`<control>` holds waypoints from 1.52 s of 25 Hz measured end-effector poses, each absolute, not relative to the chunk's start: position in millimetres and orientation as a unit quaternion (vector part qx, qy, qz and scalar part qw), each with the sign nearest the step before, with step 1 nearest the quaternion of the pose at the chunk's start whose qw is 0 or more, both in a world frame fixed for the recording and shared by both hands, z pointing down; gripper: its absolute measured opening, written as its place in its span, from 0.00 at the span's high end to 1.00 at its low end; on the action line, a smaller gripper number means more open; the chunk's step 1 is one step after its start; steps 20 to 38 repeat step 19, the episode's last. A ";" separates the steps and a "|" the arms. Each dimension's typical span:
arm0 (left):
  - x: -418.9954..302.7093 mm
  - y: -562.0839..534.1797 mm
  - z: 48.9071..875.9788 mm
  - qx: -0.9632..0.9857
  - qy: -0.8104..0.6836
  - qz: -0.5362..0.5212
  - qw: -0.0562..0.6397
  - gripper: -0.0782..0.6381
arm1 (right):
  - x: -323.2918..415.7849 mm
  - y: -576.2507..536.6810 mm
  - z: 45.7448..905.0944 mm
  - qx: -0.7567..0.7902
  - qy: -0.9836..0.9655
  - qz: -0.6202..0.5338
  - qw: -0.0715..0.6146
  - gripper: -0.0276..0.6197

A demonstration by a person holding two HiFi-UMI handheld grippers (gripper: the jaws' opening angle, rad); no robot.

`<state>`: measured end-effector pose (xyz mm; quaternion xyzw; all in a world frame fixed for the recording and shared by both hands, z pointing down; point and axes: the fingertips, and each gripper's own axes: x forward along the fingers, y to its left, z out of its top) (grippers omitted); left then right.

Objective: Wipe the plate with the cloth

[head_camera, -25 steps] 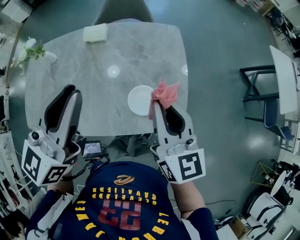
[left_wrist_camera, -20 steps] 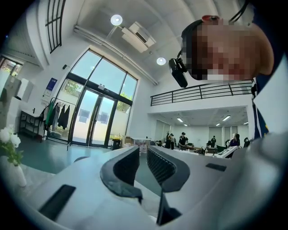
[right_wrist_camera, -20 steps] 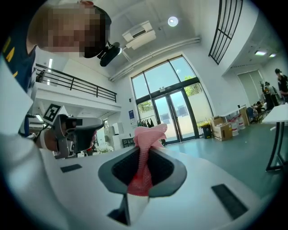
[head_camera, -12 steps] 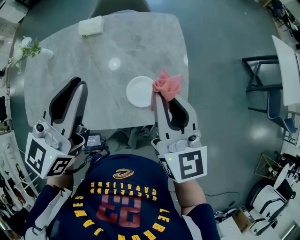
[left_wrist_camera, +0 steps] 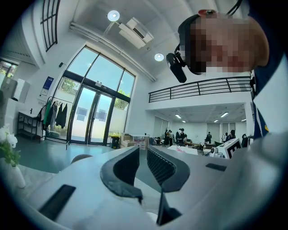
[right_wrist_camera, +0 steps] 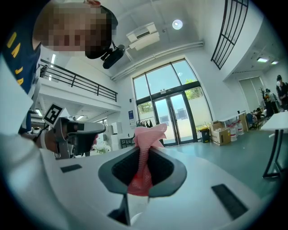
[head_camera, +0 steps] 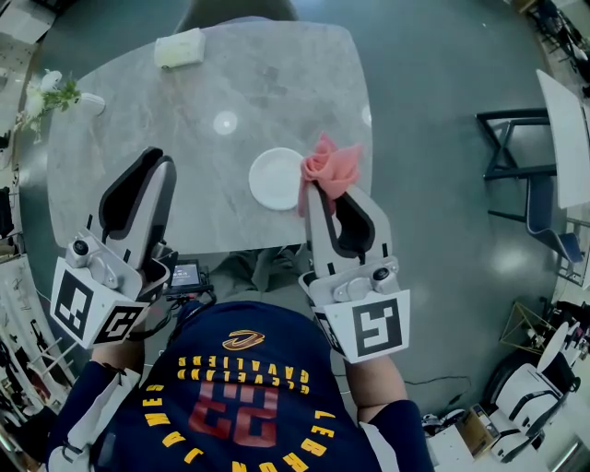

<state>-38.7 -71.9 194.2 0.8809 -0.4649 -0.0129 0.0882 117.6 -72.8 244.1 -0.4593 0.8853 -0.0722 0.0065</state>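
Note:
A small white plate [head_camera: 274, 179] lies near the front edge of the marble table [head_camera: 138, 120]. Just right of it, a crumpled pink cloth [head_camera: 330, 166] sticks up from my right gripper [head_camera: 319, 190], which is shut on it and held above the table, pointing upward. In the right gripper view the pink cloth [right_wrist_camera: 146, 134] is pinched between the jaws of my right gripper [right_wrist_camera: 144, 155]. My left gripper [head_camera: 157, 168] hovers over the table's front left, well apart from the plate. In its own view, my left gripper [left_wrist_camera: 143, 152] has its jaws close together with nothing between them.
A pale folded pack [head_camera: 179, 48] lies at the table's far side, and a white vase of flowers [head_camera: 57, 95] stands at the far left. A grey chair [head_camera: 235, 13] is behind the table. A dark chair frame [head_camera: 516, 180] and a white tabletop [head_camera: 564, 138] stand to the right.
My right gripper has carried the cloth slightly right and up beside the plate. My left gripper has edged forward over the table. The plate has not moved.

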 end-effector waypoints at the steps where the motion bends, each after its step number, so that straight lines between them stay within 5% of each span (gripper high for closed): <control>1: -38.8 -71.1 194.7 0.881 -0.465 -0.012 0.087 0.81 | 117.8 -72.3 244.4 -0.459 0.885 -0.072 0.007 0.89; 38: -36.9 -71.9 198.7 0.880 -0.468 -0.001 0.077 0.81 | 122.6 -72.9 247.2 -0.463 0.883 -0.074 0.007 0.89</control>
